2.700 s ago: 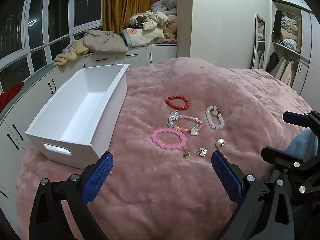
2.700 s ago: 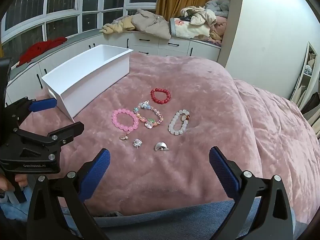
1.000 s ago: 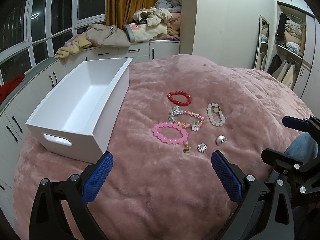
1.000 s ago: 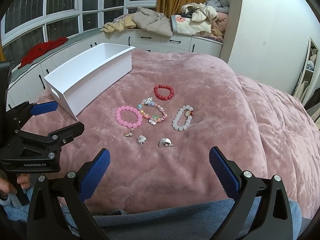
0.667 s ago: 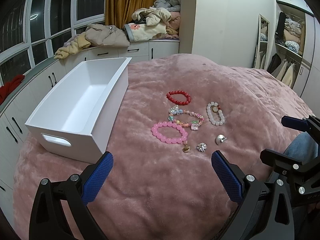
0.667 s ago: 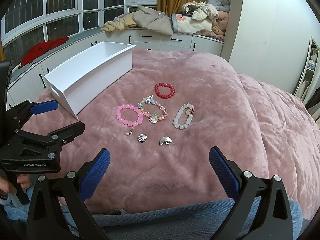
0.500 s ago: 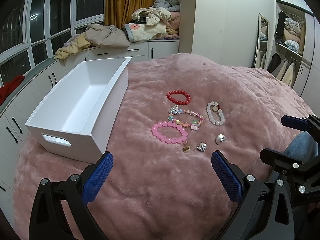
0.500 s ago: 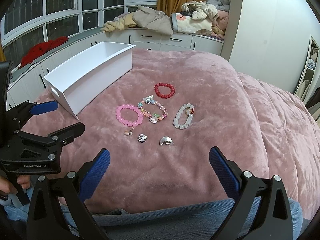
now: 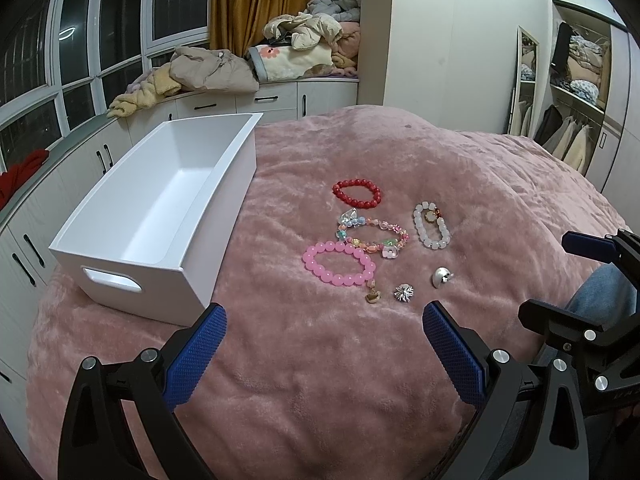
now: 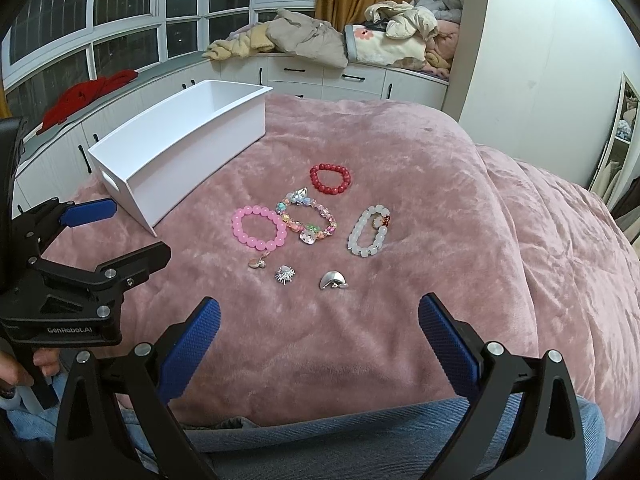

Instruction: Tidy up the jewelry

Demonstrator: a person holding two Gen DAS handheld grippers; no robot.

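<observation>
On the pink blanket [image 9: 320,380] lie a red bead bracelet [image 9: 357,193] [image 10: 330,178], a multicoloured charm bracelet [image 9: 372,236] [image 10: 309,220], a pink bead bracelet [image 9: 339,263] [image 10: 259,227], a white bead bracelet [image 9: 431,231] [image 10: 369,230], a small gold charm [image 9: 372,298], a silver flower piece [image 9: 403,293] [image 10: 285,273] and a silver shell piece [image 9: 441,276] [image 10: 333,280]. An empty white bin [image 9: 160,208] [image 10: 180,136] stands left of them. My left gripper [image 9: 322,348] and right gripper [image 10: 319,340] are open and empty, near of the jewelry.
White cabinets with piled clothes [image 9: 280,60] line the far wall under windows. A wardrobe with a mirror [image 9: 576,92] stands at right. The person's jeans [image 10: 340,436] are at the bed's near edge.
Both views have shifted slightly; the jewelry and bin sit a touch nearer than 2.7 s ago. Nothing on the bed has moved. Both grippers stay open.
</observation>
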